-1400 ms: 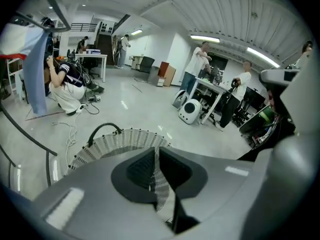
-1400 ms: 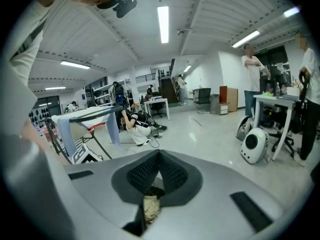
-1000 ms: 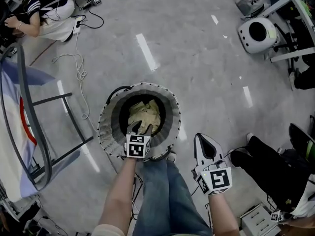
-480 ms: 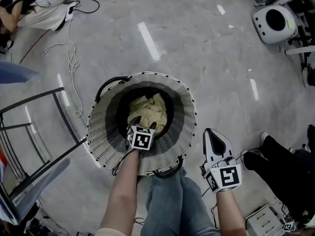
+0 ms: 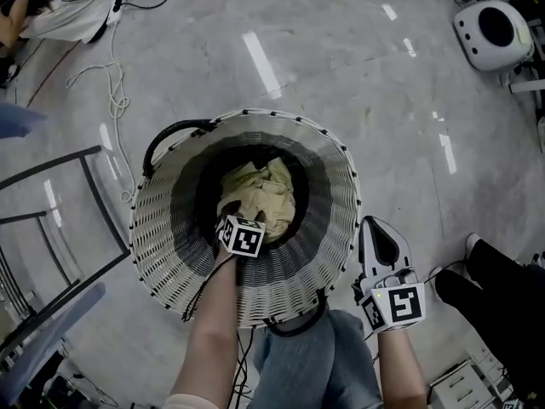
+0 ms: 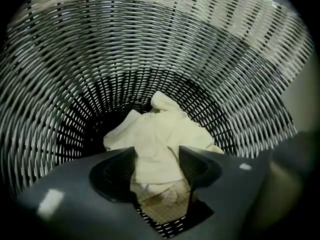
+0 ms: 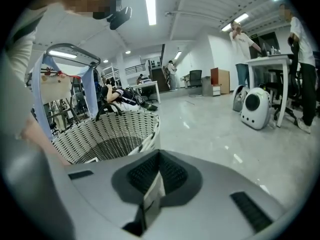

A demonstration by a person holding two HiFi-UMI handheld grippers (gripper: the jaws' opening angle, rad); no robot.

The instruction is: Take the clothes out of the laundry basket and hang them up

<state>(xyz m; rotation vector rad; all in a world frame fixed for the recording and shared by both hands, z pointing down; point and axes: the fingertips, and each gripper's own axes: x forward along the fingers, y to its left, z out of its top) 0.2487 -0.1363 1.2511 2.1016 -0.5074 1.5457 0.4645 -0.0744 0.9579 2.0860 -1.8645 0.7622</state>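
Note:
A pale woven laundry basket [image 5: 341,228] with a dark inside stands on the floor. At its bottom lies a crumpled cream garment [image 5: 264,190]. My left gripper [image 5: 236,221] reaches down inside the basket, just above that garment. In the left gripper view its jaws [image 6: 156,151] stand apart with the cream garment [image 6: 155,129] showing between them; the pads do not press on it. The jaws have just been closing a little. My right gripper [image 5: 373,227] hangs outside the basket at its right rim, jaws together, nothing held [image 7: 159,156]. The basket [image 7: 110,131] is to its left.
A metal drying rack [image 5: 85,156] stands left of the basket, with blue cloth [image 7: 90,84] on it. A loose cable [image 5: 111,83] lies behind. A white round device [image 5: 498,24] sits far right. Someone's dark-trousered legs [image 5: 502,288] are near right. My jeans [image 5: 315,365] are below.
Both grippers have sunk. The left one has gone deeper into the basket, close above the cream garment, and its jaws stand wider. The basket looks larger as the head came nearer.

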